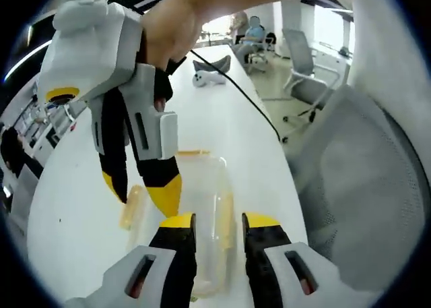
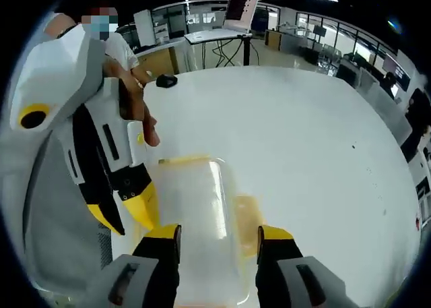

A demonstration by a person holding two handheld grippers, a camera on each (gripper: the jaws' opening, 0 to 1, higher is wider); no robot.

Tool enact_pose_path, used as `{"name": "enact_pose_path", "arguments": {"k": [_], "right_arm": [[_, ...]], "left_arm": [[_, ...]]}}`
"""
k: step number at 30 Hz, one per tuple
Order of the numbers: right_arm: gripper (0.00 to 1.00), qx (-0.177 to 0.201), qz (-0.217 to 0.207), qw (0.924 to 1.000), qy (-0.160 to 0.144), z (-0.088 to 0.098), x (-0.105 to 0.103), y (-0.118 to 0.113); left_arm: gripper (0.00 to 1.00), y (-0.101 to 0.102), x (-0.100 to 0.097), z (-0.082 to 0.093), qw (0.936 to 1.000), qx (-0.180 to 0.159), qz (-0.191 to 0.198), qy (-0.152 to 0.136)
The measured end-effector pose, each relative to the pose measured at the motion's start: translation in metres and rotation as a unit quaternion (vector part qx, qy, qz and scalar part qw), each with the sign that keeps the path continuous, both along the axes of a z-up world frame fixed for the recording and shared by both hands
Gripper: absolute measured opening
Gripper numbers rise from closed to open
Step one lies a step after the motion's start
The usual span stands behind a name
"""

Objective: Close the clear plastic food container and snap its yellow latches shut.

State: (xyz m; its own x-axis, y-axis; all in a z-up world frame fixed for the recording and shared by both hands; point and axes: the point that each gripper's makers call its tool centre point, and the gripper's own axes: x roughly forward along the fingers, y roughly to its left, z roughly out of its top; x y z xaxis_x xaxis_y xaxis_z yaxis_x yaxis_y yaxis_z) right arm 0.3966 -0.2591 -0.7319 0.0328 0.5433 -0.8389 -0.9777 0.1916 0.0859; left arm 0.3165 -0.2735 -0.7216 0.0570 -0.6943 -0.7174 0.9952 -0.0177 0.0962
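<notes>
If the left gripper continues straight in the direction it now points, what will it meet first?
Probably the clear plastic food container, lying on the white table directly ahead between the left gripper jaws. Depth is unclear.

the food container (image 2: 199, 207) is clear plastic with yellow latches (image 1: 132, 207) along its sides. both grippers, left (image 1: 219, 222) and right (image 2: 218, 234), are white-bodied with black jaws tipped in yellow. the table (image 2: 303, 139) is plain white, the office chair (image 1: 363, 187) grey mesh.
</notes>
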Motion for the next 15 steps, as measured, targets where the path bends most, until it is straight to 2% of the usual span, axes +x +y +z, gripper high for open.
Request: {"name": "enact_pose_path", "arguments": {"k": [6,8,11,14,15], "right_arm": [[0.46,-0.002,0.013,0.9999,0.012,-0.0011,-0.0023,-0.0004],[0.46,-0.002,0.019,0.9997,0.014,-0.0014,-0.0024,-0.0001],[0.45,-0.003,0.025,0.9994,0.022,-0.0023,-0.0022,0.0005],[0.45,-0.005,0.031,0.9990,0.032,-0.0032,-0.0022,0.0012],[0.45,-0.005,0.033,0.9988,0.036,-0.0036,-0.0024,0.0014]], "left_arm": [[0.26,-0.0049,-0.0032,-0.0039,0.9997,0.004,-0.018,-0.012],[0.26,-0.0054,-0.0004,-0.0047,0.9989,0.011,-0.029,-0.036],[0.27,-0.0064,-0.0005,-0.0057,0.9984,0.013,-0.034,-0.043],[0.28,-0.0053,0.0036,-0.0078,0.9954,0.028,-0.046,-0.080],[0.28,-0.0059,0.0023,-0.0081,0.9952,0.027,-0.048,-0.081]]}}
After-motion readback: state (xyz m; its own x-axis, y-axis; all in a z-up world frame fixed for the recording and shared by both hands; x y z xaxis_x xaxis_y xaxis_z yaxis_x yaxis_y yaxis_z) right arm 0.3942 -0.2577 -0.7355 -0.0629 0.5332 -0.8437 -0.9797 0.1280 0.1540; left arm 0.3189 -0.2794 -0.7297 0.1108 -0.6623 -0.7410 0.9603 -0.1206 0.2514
